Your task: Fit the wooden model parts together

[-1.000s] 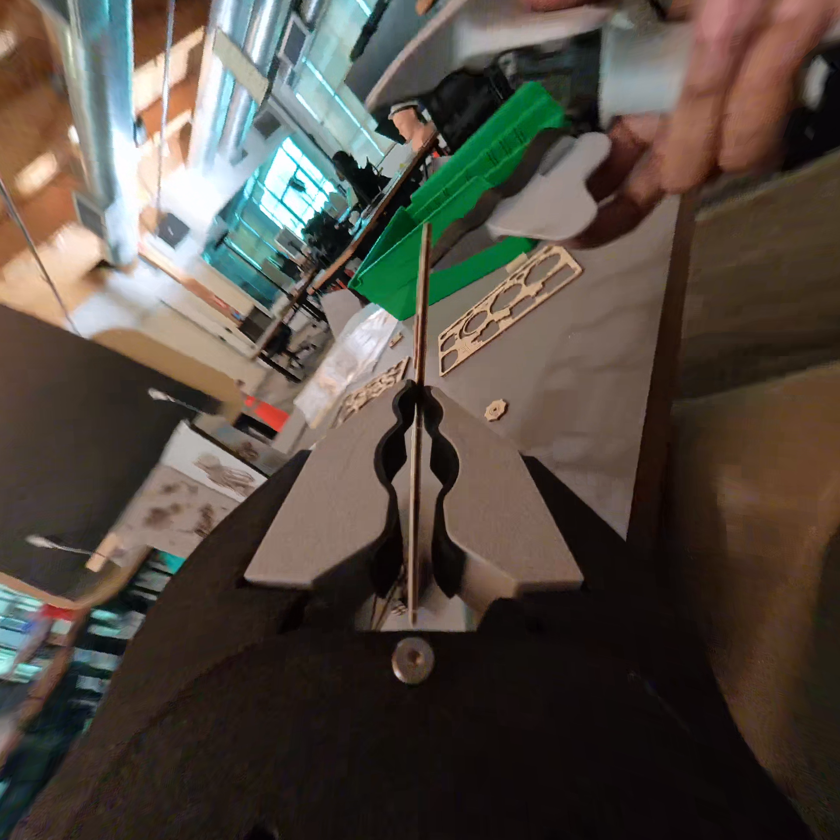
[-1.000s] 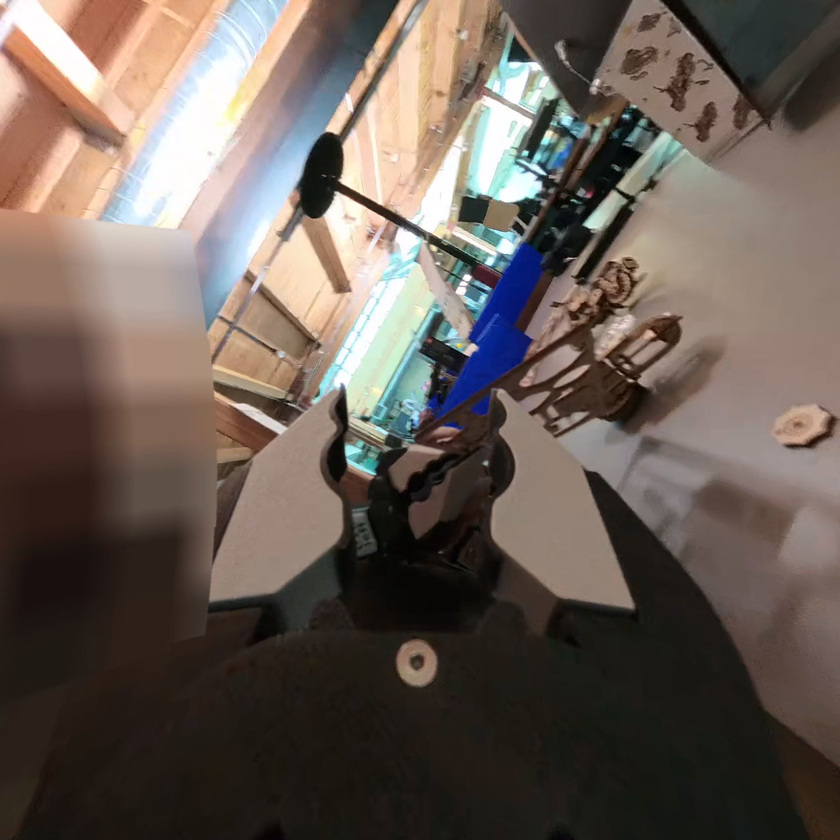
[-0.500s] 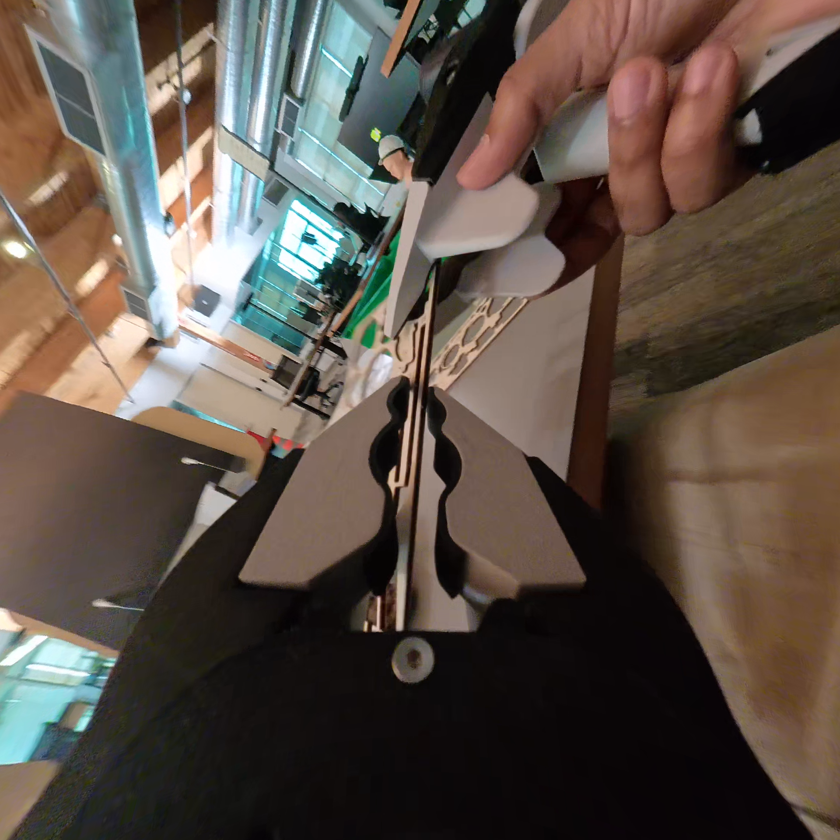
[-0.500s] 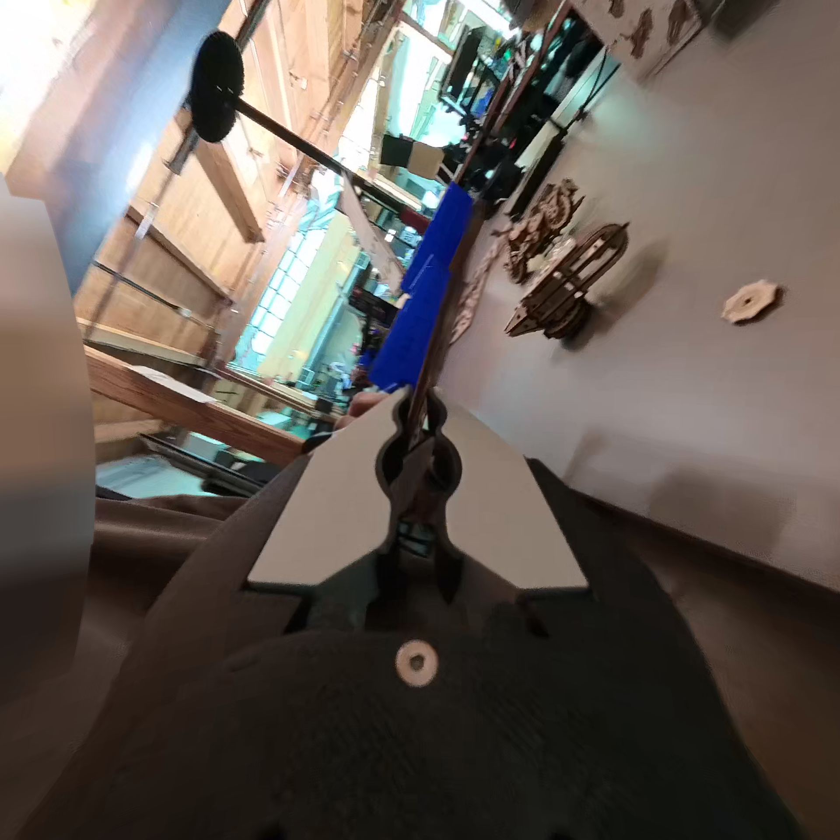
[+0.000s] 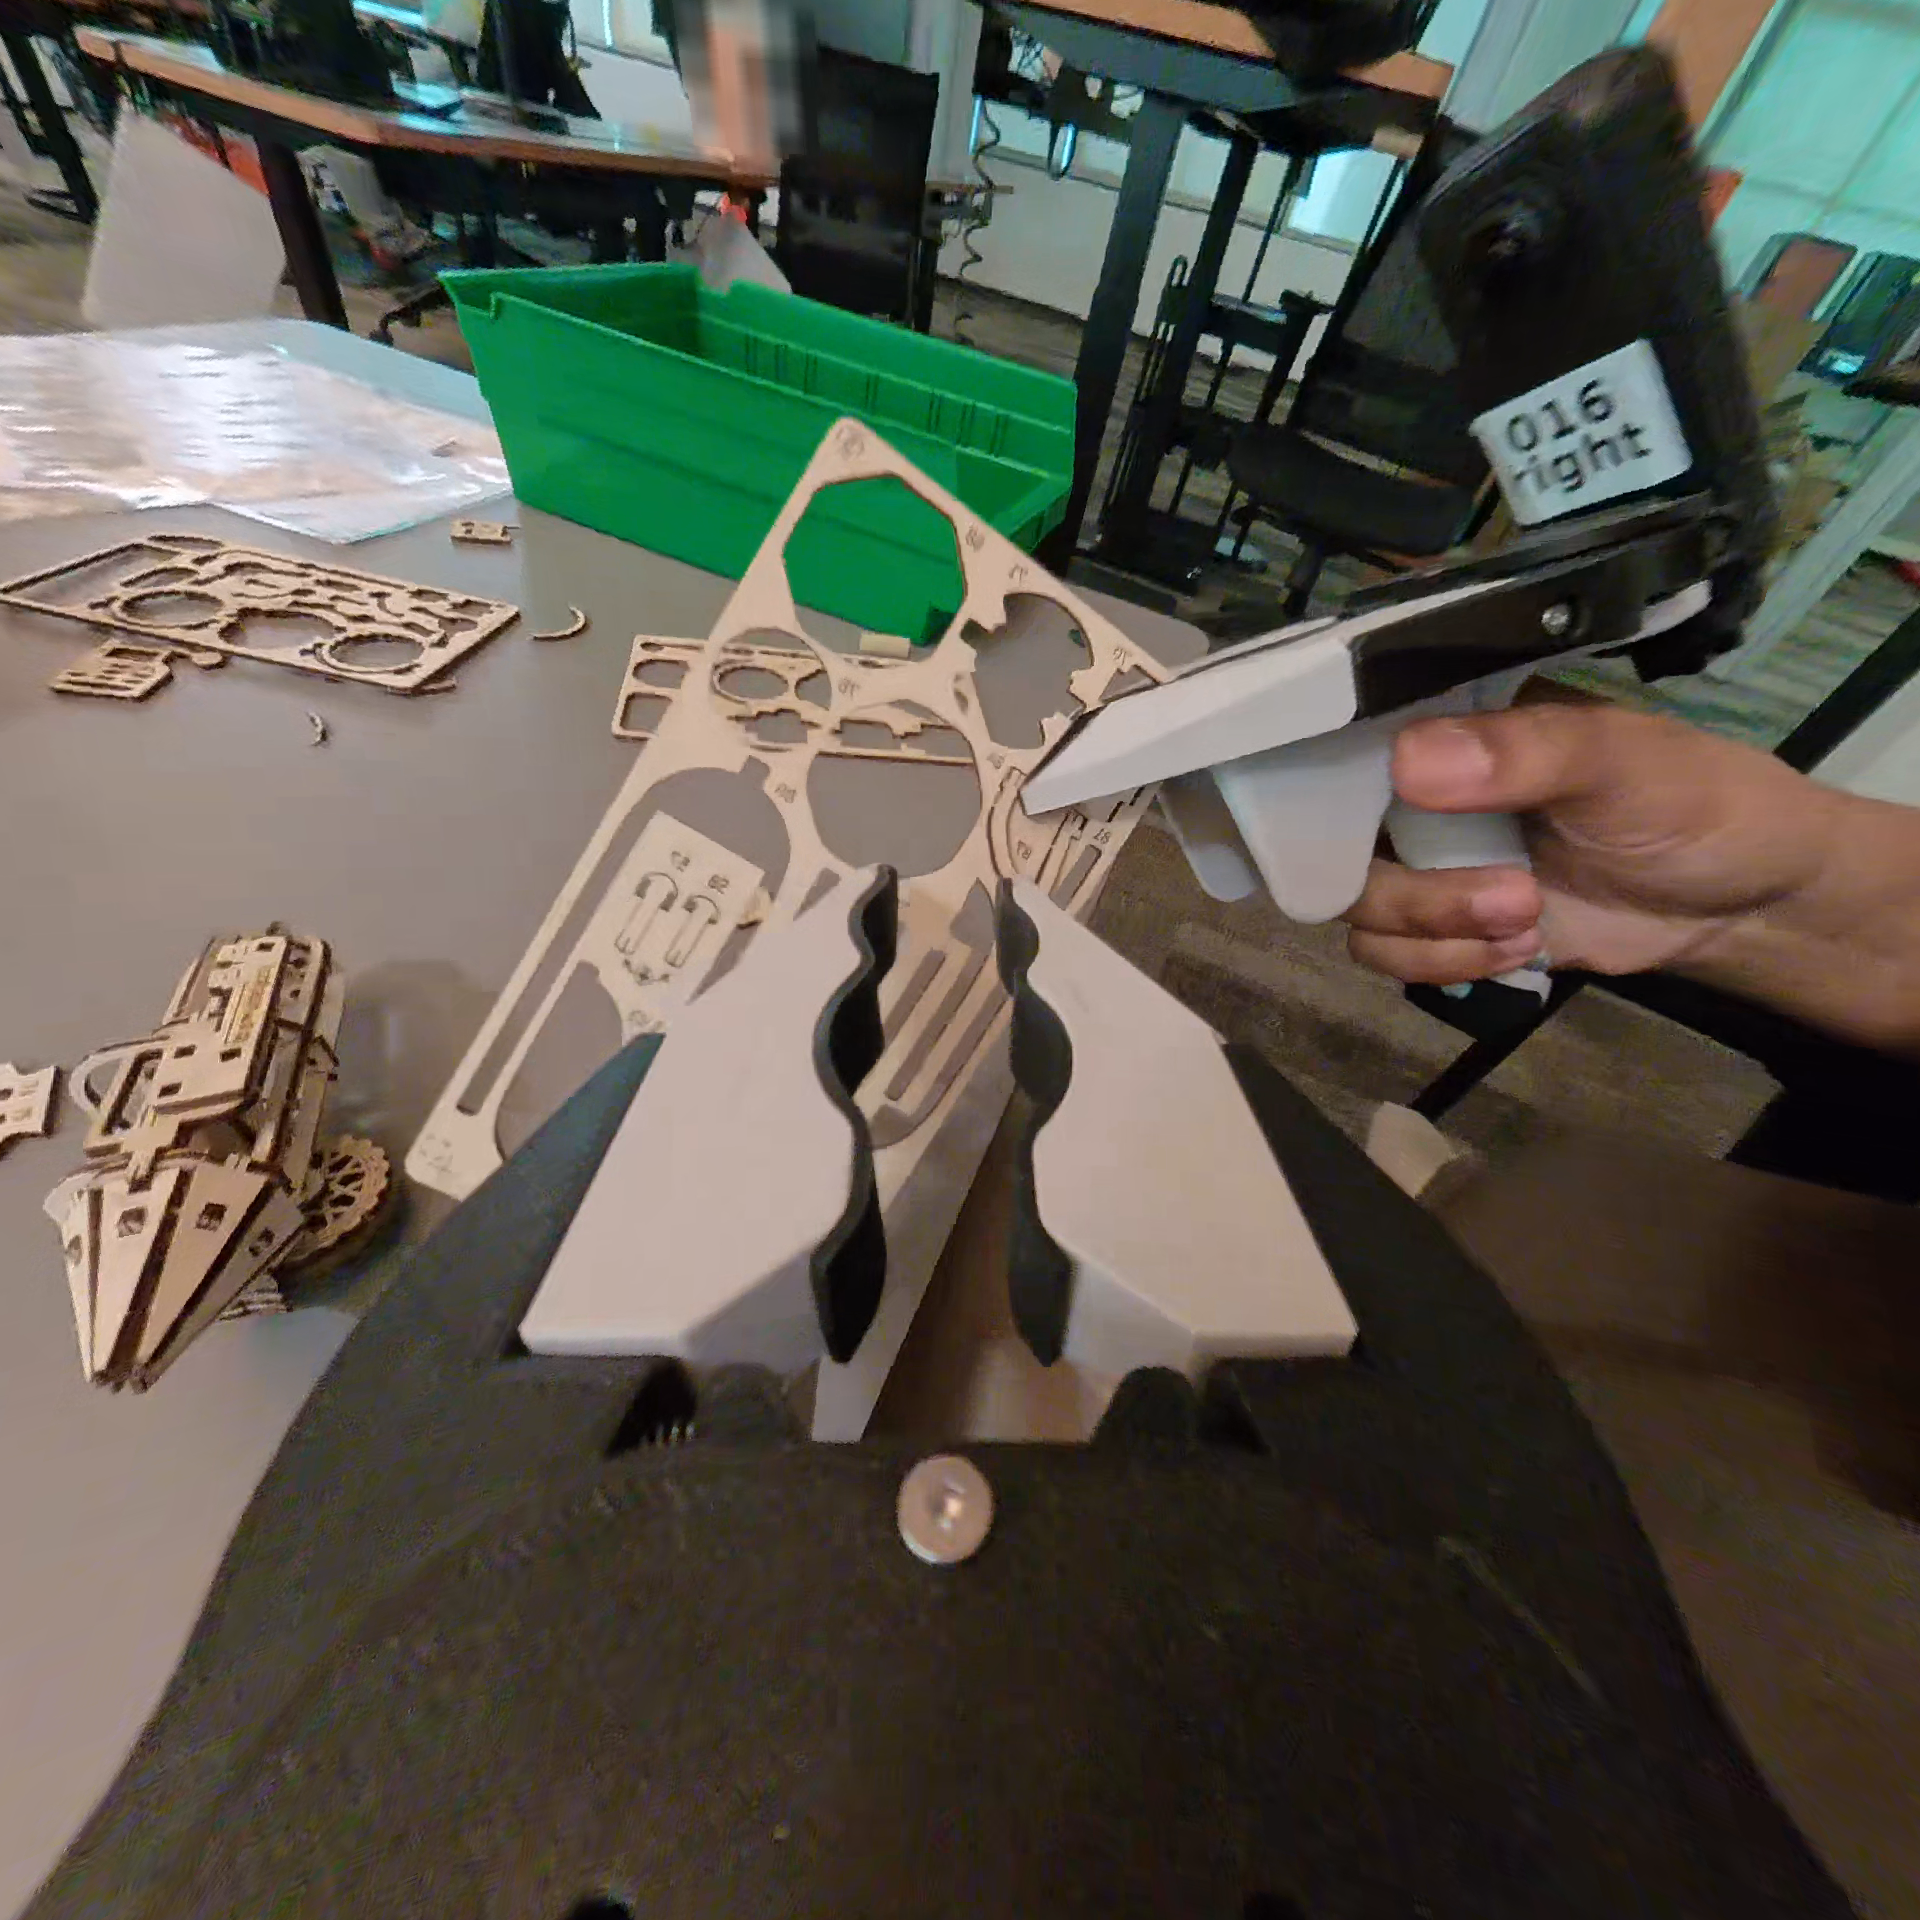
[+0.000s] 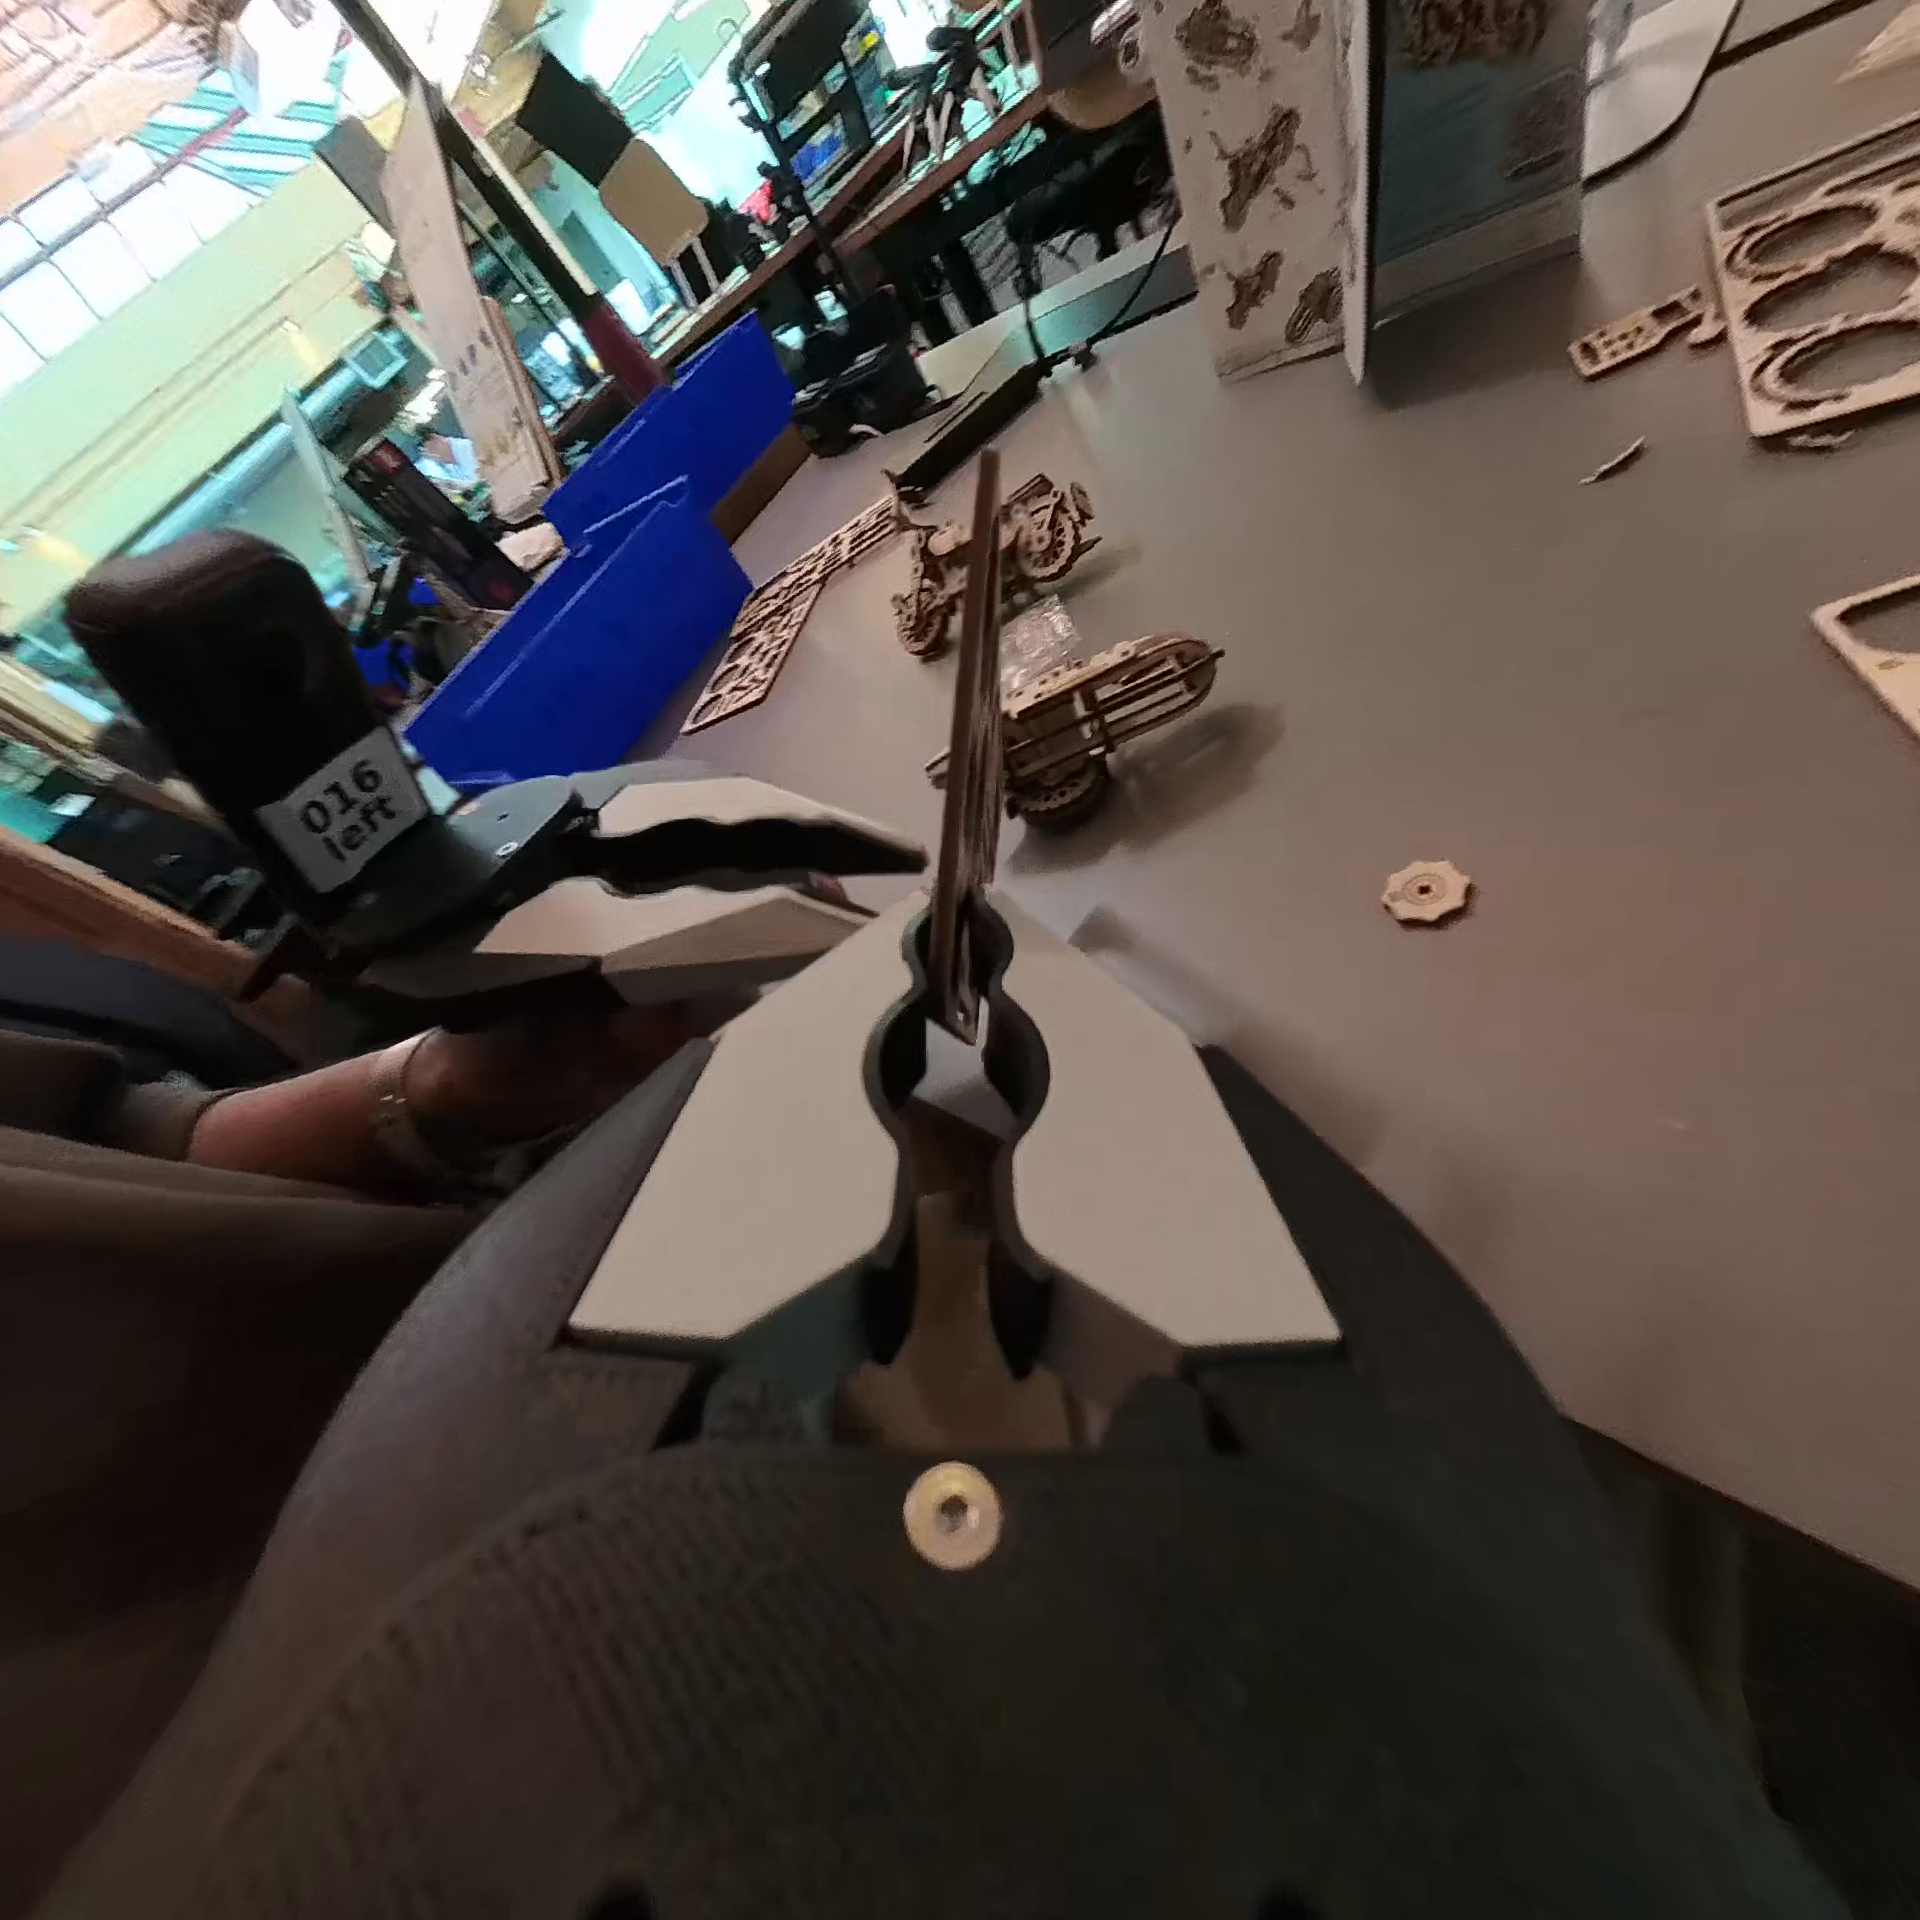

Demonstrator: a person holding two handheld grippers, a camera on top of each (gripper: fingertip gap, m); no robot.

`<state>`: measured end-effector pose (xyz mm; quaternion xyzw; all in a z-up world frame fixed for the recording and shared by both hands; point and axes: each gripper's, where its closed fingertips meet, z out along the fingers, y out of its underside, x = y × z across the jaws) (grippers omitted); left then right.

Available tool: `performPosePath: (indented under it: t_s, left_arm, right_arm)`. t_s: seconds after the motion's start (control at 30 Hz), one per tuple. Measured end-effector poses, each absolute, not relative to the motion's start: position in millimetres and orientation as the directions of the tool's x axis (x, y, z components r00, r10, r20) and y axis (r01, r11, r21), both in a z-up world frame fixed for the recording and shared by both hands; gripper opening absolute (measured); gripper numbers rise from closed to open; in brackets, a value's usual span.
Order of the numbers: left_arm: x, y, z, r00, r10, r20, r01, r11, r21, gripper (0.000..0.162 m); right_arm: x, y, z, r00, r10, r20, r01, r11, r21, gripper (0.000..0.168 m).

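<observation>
- Right tongs (image 6: 961, 935): clenched edge-on onto the wooden parts sheet (image 5: 821, 790), gripping near its lower right edge; seen also in left wrist view, tips on the sheet.
- Left tongs (image 5: 940, 904): released, jaws standing apart w/ a clear gap. Sheet shows behind/between them; contact cannot be confirmed.
- Sheet held up off the counter (image 5: 312, 831), tilted, over its near edge. Most cut-outs already empty (large octagon, round and oval holes); a few small parts remain in place, e.g. a pair of hook-shaped pcs at mid-left.
- Partly built wooden model (image 5: 197, 1143) rests on counter to the left, well apart from sheet. Looks substantially assembled; completeness cannot be judged.
- Other items: two spent sheets (image 5: 260, 623) lying flat, green bin (image 5: 727, 416) behind, loose wooden gear piece (image 6: 1425, 891) on counter, two further wooden models (image 6: 1091, 717) farther off in right wrist view.
- Assessment: task mid-way. Done: most parts popped out, main body built. Left: free a remaining pc from the held sheet, carry to model, press in. No part is in either tongs alone at present.
</observation>
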<state>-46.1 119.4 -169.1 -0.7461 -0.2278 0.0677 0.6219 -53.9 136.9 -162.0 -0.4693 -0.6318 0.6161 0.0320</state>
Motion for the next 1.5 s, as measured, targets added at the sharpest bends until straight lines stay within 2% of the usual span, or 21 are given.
performPosePath:
  t_s: [0.1, 0.27, 0.4, 0.57, 1.03, 1.23, 1.37, 1.5]
  left_arm:
    - [-41, 124, -169, 0.878, 0.433, 0.204, 0.278, -0.116, -0.953, 0.012]
    - [-44, 125, -167, 0.863, 0.456, 0.218, 0.294, -0.101, -0.95, 0.01]
    - [-43, 127, -166, 0.847, 0.421, 0.324, 0.38, -0.053, -0.923, 0.004]
    - [-43, 127, -163, 0.816, 0.384, 0.431, 0.466, 0.002, -0.885, 0.006]
    - [-52, 120, -160, 0.803, 0.44, 0.403, 0.445, 0.007, -0.896, 0.0]
    - [-47, 125, -168, 0.787, 0.383, 0.483, 0.52, 0.007, -0.854, 0.0]
    - [-43, 130, -171, 0.739, 0.337, 0.583, 0.607, 0.043, -0.794, 0.0]
    - [-45, 129, -172, 0.756, 0.37, 0.54, 0.573, 0.026, -0.819, 0.008]
  right_arm:
    - [-55, 134, -161, -0.567, 0.697, -0.439, 0.488, -0.146, -0.861, 0.002]
    - [-52, 127, -156, -0.6, 0.723, -0.343, 0.419, -0.081, -0.904, 0.001]
    - [-52, 126, -155, -0.608, 0.733, -0.306, 0.388, -0.062, -0.92, 0.001]
    - [-52, 125, -155, -0.608, 0.752, -0.255, 0.356, -0.029, -0.934, 0.001]
    - [-58, 132, -156, -0.562, 0.825, -0.066, 0.267, 0.106, -0.958, 0.001]
    - [-59, 136, -154, -0.557, 0.786, -0.268, 0.363, -0.06, -0.93, 0.001]
    - [-59, 137, -153, -0.562, 0.759, -0.328, 0.383, -0.112, -0.917, 0.001]
    - [-57, 132, -152, -0.57, 0.737, -0.363, 0.399, -0.138, -0.907, 0.001]
